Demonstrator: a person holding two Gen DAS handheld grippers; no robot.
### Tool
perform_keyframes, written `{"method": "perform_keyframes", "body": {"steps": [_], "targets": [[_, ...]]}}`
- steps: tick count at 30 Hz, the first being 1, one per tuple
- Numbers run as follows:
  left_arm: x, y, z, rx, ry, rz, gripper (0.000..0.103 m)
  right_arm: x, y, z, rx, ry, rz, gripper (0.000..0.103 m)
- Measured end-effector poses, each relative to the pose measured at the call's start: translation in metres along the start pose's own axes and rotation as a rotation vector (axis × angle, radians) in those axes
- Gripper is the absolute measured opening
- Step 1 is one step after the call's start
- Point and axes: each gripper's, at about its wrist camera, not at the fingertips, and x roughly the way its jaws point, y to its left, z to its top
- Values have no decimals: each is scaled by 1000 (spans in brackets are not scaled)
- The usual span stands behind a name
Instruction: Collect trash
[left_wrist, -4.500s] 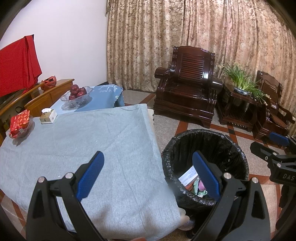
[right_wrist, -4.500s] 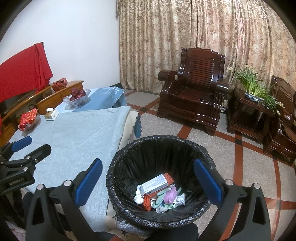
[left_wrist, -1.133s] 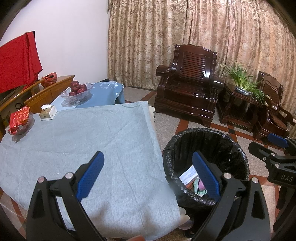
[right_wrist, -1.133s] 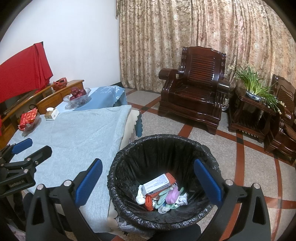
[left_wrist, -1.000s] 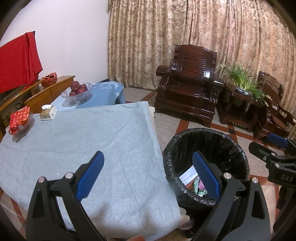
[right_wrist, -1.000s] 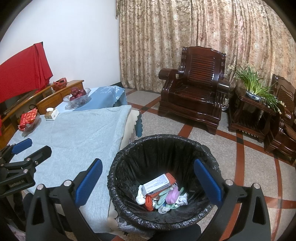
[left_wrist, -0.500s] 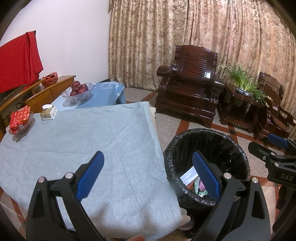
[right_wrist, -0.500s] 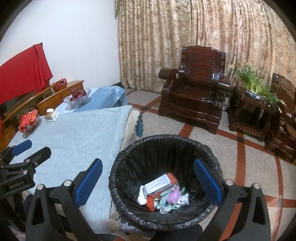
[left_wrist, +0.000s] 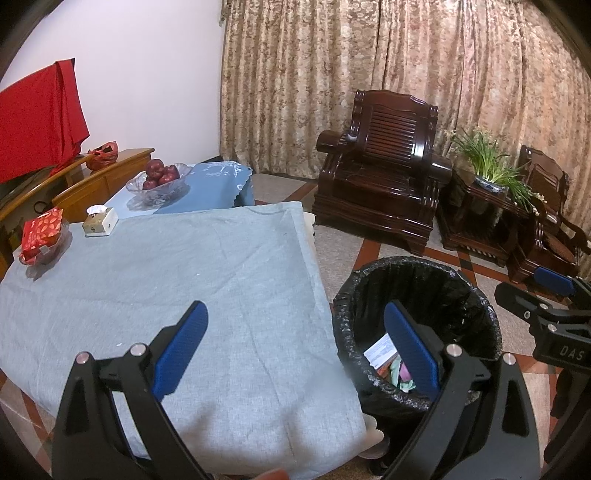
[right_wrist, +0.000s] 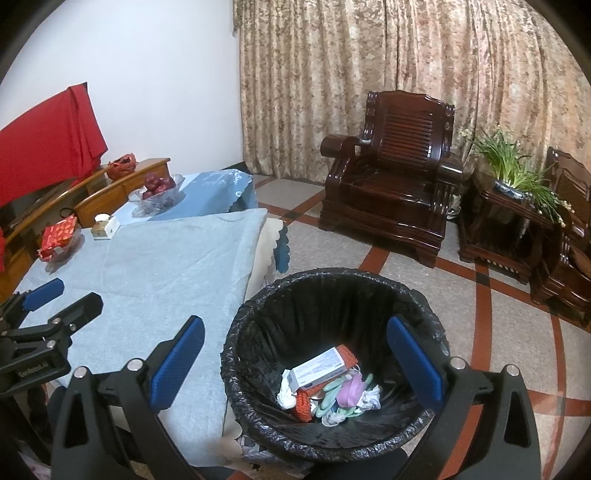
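Left gripper (left_wrist: 291, 341): jaws spread wide, nothing between, hanging over near edge of table (left_wrist: 155, 280), beside bin (left_wrist: 476, 302). Right gripper (right_wrist: 293, 352): jaws spread, nothing held, above bin mouth.

Trash (right_wrist: 328, 384): box, wrappers, scraps already lying in bin bottom. No loose litter visible on cloth.

Risks, as judgement:
- Tissue box (left_wrist: 99, 220), red packet (left_wrist: 40, 234), fruit bowl (left_wrist: 159, 181) at far end could be mistaken for trash.
- Low reach may snag bin liner, tip bin.
- Gripper dragging across cloth could pull it off table.
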Motion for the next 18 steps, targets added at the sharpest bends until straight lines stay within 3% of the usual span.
{"method": "perform_keyframes", "body": {"steps": [18], "targets": [[1,2,3,0,7,-1,94,-1,0,-1,0,5,-1,97]]}}
